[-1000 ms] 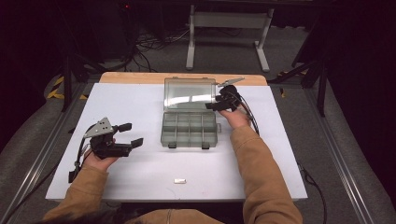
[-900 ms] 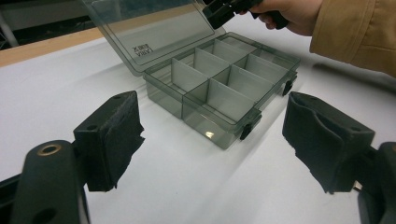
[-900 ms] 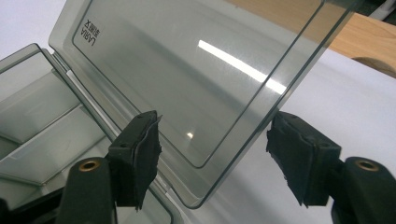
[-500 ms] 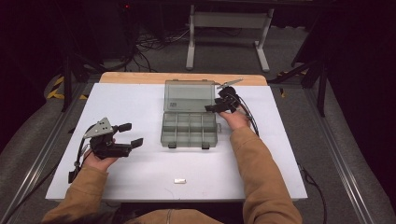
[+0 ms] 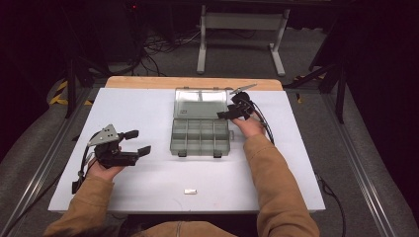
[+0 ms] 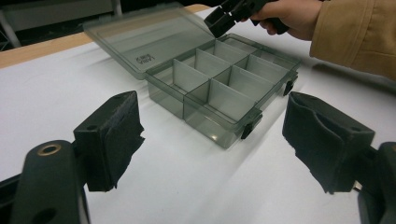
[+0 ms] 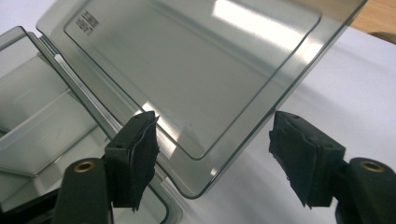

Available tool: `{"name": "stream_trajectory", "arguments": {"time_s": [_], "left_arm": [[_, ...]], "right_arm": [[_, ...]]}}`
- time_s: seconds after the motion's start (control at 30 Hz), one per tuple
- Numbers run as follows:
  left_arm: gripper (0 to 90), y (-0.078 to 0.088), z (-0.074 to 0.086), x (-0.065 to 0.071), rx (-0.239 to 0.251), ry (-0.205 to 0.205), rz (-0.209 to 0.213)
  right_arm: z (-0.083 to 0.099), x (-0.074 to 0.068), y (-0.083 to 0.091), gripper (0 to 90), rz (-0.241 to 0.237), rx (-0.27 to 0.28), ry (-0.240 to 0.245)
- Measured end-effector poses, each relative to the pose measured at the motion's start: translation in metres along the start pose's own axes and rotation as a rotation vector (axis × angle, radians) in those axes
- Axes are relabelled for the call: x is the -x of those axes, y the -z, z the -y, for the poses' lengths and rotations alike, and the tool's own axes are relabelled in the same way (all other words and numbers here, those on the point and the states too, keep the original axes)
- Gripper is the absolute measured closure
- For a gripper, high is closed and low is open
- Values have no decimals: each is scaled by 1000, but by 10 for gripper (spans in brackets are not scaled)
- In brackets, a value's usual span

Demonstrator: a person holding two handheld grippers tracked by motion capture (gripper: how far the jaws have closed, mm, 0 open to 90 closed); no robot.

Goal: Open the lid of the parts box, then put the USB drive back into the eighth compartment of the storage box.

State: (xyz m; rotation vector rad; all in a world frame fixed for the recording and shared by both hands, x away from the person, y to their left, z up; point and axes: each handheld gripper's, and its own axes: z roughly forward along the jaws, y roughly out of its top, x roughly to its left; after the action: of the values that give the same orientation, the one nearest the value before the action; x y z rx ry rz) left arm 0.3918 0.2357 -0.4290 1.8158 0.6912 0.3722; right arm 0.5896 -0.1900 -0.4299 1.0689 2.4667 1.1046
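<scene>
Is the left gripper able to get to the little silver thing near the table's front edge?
Probably yes: the left gripper is open, and bare table lies between it and the silver piece.

We cannot tell what the small pale object near the table's front edge is. The lid's label print is too small for us to read, and the frame cuts its far corner off.

Small silvery piece on white table; metal stand behind.

It looks like a lab or a test room: a white table on a grey floor, cables, a metal stand, dark surroundings.
</scene>
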Motion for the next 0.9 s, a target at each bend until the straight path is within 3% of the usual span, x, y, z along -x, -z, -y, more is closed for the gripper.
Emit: {"name": "stream_trajectory", "arguments": {"time_s": [0.33, 0.53, 0.6, 0.9], "left_arm": [[195, 3, -1, -1, 15, 1, -2], [170, 5, -1, -1, 30, -2, -7], [166, 7, 0, -2, 34, -6, -14], [155, 13, 3, -2, 41, -11, -19]], "right_arm": [[3, -9, 26, 316, 9, 12, 43], [4, -24, 50, 303, -11, 64, 83], [4, -36, 65, 294, -29, 91, 111], [9, -66, 89, 274, -68, 131, 183]]}}
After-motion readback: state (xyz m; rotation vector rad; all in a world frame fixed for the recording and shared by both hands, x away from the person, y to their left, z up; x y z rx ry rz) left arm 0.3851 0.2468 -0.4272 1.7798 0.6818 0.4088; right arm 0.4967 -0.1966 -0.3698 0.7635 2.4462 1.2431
